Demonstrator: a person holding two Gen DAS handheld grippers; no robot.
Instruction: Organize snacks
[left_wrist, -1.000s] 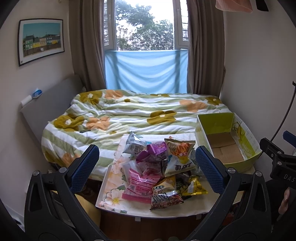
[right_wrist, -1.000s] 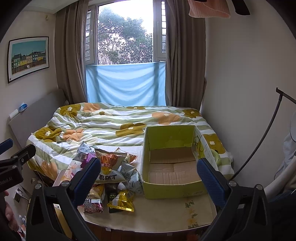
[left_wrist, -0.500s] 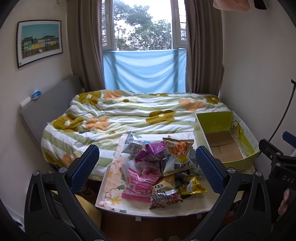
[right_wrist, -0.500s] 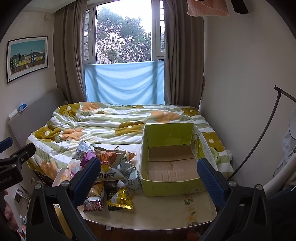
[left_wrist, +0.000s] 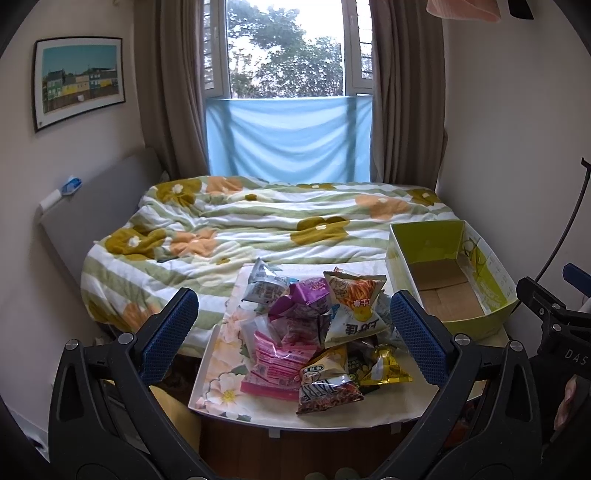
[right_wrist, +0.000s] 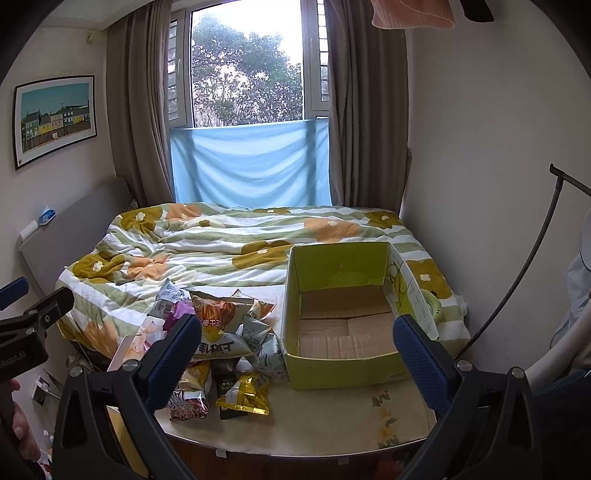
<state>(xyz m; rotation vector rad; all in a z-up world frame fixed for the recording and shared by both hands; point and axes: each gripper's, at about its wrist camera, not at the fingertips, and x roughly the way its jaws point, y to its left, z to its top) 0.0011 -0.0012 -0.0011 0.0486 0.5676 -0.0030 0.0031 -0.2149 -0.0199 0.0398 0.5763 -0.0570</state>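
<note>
A pile of snack bags (left_wrist: 314, 332) lies on a small floral table (left_wrist: 221, 395) at the foot of the bed; it also shows in the right wrist view (right_wrist: 221, 332). An open, empty green cardboard box (right_wrist: 343, 317) stands on the table to the right of the pile, also seen in the left wrist view (left_wrist: 447, 284). My left gripper (left_wrist: 293, 332) is open and empty, held above and in front of the pile. My right gripper (right_wrist: 295, 350) is open and empty, in front of the box and the pile's right edge.
A bed with a flowered quilt (left_wrist: 277, 225) lies behind the table. A grey headboard (left_wrist: 92, 206) is at the left, walls close on both sides. A thin black stand (right_wrist: 524, 266) arcs at the right. Each gripper shows at the edge of the other's view.
Both views have crept slightly forward and shifted a little; the snacks and the box have not moved. Both grippers stay open.
</note>
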